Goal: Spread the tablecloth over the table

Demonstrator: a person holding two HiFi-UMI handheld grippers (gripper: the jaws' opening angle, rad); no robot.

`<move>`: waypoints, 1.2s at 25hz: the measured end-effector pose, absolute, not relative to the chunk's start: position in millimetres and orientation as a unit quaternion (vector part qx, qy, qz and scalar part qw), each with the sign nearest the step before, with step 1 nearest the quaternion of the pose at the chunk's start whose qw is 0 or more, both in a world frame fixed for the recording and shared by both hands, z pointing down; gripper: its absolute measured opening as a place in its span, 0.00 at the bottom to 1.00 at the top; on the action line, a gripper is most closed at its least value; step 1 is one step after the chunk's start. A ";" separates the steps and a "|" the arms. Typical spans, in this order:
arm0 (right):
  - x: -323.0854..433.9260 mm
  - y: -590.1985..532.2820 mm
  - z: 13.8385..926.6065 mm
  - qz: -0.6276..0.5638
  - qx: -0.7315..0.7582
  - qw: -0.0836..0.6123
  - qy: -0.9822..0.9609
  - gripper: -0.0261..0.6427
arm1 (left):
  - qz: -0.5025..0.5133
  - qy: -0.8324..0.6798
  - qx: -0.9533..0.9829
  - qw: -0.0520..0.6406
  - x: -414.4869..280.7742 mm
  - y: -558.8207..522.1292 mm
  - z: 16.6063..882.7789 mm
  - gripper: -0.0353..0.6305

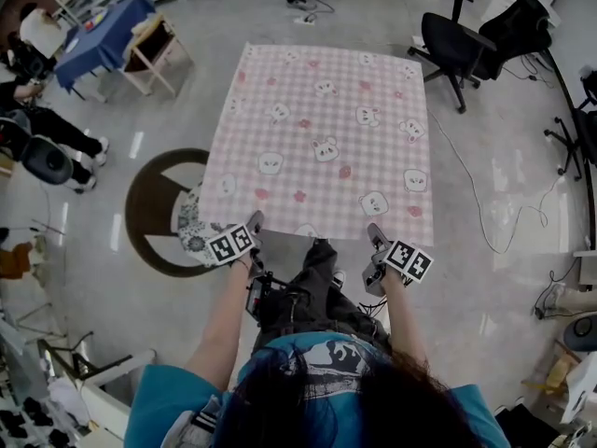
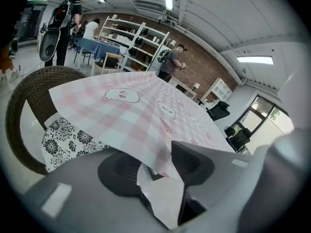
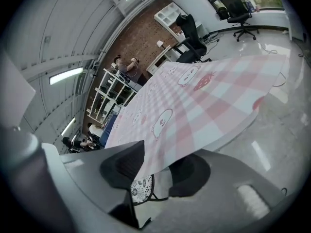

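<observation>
A: Entry. Where does the tablecloth (image 1: 322, 138) lie from the tongs?

B: Straight ahead of both pairs. It runs away from us over the table, which it hides entirely. Its near edge is right at the jaws, the far edge well beyond.

A: State of the left tongs (image 1: 254, 220)?

B: Released. In the left gripper view the jaws stand apart, with a loose fold of the near edge hanging between them. We see no pad pressing on it.

A: And the right tongs (image 1: 375, 231)?

B: Also released. The right gripper view shows the edge passing between parted jaws, free of both.

A: Which pair is nearer the cloth?

B: Neither, as far as we can tell. Each sits at the near edge, somewhat inside its own corner.

A: Long axis?

B: From above the cloth looks close to square, so we name none.

A: Appearance?

B: Pale pink and white check, printed with small animal faces and red spots. It lies flat and smooth, with no ridges showing.

A: Next move, in our judgement?

B: We draw both pairs straight back off the edge without dragging it. A wicker chair (image 1: 149, 208) with a patterned cushion (image 1: 194, 227) stands just left of the left tongs.
</observation>
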State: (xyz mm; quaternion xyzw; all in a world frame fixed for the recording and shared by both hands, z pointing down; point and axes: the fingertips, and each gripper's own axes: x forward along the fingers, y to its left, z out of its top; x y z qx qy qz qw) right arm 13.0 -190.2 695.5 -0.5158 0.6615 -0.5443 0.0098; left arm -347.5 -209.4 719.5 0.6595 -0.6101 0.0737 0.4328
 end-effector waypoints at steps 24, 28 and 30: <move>4.8 -172.4 684.8 -0.540 -0.528 0.053 0.654 0.27 | 0.079 -0.572 0.712 0.399 -326.3 -205.5 665.5 0.38; 3.3 -162.6 685.9 -0.535 -0.540 0.056 0.647 0.27 | 0.080 -0.556 0.726 0.397 -322.5 -201.6 664.3 0.38; 0.6 -158.2 680.2 -0.530 -0.546 0.061 0.646 0.27 | 0.076 -0.543 0.736 0.398 -320.7 -200.5 659.8 0.38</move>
